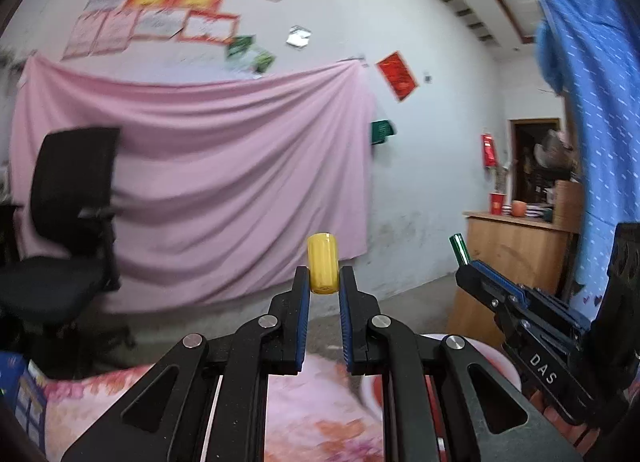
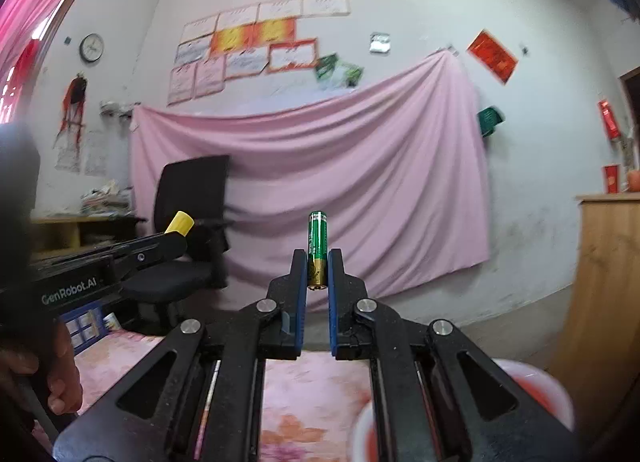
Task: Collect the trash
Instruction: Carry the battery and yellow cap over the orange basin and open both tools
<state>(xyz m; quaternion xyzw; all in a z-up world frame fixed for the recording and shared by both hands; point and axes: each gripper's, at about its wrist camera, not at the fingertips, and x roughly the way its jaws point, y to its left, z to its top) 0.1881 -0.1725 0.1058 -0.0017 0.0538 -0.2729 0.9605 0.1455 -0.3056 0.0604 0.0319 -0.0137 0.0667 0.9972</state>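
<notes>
Where a pink sheet [image 1: 192,189] hangs, floral bedding [image 2: 312,402] lies.

Both wrist cams look level along their fingers, side by side, sharing pink sheet [image 1: 192,189] and chair [image 2: 192,221].

The right gripper [image 2: 317,268] pinches a green battery [image 2: 317,246] upright before a pink sheet [image 2: 360,165].
</notes>
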